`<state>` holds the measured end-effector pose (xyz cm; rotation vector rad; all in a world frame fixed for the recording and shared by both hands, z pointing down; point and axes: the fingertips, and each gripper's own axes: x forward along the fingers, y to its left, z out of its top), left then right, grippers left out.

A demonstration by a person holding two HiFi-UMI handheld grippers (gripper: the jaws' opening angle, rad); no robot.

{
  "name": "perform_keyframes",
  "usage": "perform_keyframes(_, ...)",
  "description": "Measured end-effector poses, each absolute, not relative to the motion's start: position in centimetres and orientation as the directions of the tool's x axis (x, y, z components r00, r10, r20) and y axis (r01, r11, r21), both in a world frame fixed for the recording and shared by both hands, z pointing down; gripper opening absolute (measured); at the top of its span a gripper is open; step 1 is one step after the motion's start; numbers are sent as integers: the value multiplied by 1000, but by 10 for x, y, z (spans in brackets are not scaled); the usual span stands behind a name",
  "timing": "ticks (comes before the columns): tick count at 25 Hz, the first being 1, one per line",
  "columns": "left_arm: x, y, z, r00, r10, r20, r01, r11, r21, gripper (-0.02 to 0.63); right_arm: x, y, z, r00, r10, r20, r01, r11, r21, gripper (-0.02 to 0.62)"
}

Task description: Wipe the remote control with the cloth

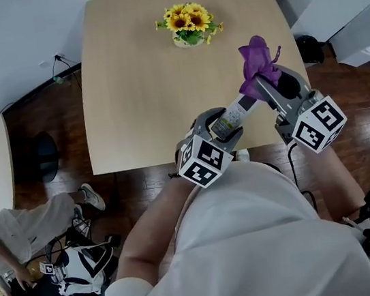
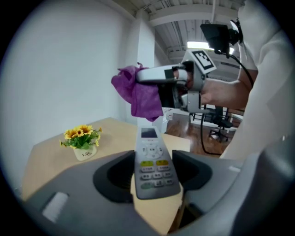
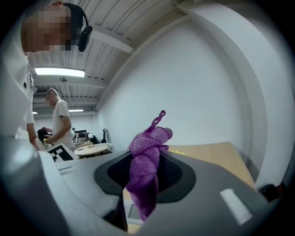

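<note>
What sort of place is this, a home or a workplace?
Probably a shared office or lab workspace, not a home: strip lights on a bare ribbed ceiling, an office chair, and a second person standing at a cluttered round table.

The word "Life" is printed on the small flower pot [image 2: 85, 153]. The print on the buttons of the remote control [image 2: 153, 166] cannot be read.

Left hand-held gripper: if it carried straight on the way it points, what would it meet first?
Probably the purple cloth held by the right hand-held gripper, hanging just beyond the remote that the left hand-held gripper grips; depth is unclear.
</note>
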<state>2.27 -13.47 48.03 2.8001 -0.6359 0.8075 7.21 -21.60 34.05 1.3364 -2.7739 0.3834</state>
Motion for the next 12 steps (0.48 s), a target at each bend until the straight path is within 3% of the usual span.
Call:
perform_keyframes(7,38,-152,480,750,-385,538,-469,-883,21,273,1,-182,335,-806,-588,65,-568,737,-366,127)
perform_keyframes(12,35,-165,474,738,-421,528,-504,-863,17,273,-6,-183,361,-812,-576,92,-547,697,-464,127)
